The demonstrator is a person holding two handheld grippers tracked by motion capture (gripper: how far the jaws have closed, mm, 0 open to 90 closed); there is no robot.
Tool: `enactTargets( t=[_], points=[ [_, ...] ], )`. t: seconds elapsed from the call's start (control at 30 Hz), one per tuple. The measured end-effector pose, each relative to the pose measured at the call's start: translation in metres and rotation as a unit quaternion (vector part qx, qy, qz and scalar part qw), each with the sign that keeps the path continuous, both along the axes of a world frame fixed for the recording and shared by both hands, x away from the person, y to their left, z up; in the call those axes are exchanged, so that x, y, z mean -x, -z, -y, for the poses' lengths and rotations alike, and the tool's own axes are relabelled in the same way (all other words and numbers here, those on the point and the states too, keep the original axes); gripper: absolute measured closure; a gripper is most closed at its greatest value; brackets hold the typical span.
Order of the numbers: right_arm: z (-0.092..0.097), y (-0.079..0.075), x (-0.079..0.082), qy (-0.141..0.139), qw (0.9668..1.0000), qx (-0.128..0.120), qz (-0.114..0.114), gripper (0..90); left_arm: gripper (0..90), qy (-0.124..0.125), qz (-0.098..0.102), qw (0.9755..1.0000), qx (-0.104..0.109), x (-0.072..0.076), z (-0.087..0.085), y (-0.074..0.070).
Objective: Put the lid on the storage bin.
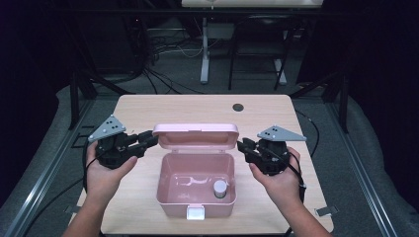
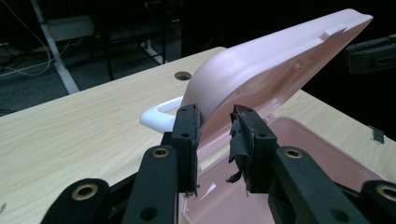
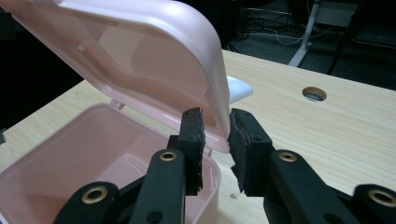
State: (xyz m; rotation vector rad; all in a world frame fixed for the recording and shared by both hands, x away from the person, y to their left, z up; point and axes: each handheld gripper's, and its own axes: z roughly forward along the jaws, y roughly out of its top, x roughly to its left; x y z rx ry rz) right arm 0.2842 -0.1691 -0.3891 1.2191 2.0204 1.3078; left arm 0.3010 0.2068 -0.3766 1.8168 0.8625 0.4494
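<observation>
High view: left tool (image 1: 150,139) at the left end of the raised lid (image 1: 195,136) of a pink box (image 1: 195,195), which sits at the middle of the tabletop (image 1: 138,111), toward its near edge. Lid stands tilted back, hinged at the far side. Inside the box: a small white-capped bottle (image 1: 220,188) toward the right, and a thin clear item near the middle, too faint to identify. White latch (image 1: 195,213) on the near wall. Right tool (image 1: 242,145) at the lid's right end.

Left gripper view: left tool (image 2: 215,122) jaws straddle the lid's (image 2: 275,60) edge; a gap shows on both sides, pads not pressing, so released. White handle (image 2: 159,114) pokes out behind the lid.

Right gripper view: right tool (image 3: 215,123) jaws either side of the lid's (image 3: 140,51) corner edge; right-hand pad close against the rim, the other pad apart. Grip released.
</observation>
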Motion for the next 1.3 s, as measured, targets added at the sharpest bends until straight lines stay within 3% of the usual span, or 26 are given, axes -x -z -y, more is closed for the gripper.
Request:
enactTargets(
  t=[0.83,1.3],
  points=[
    [0.025,0.019,0.004,0.03,0.9995,-0.003,-0.002,67.7,75.4,-0.008,0.019,0.9996,0.018,0.019,-0.002,0.013],
    [0.035,0.035,0.002,0.038,0.9991,-0.015,-0.015,61.6,73.3,0.008,0.013,0.9997,0.019,0.029,-0.005,0.02]
  ],
)
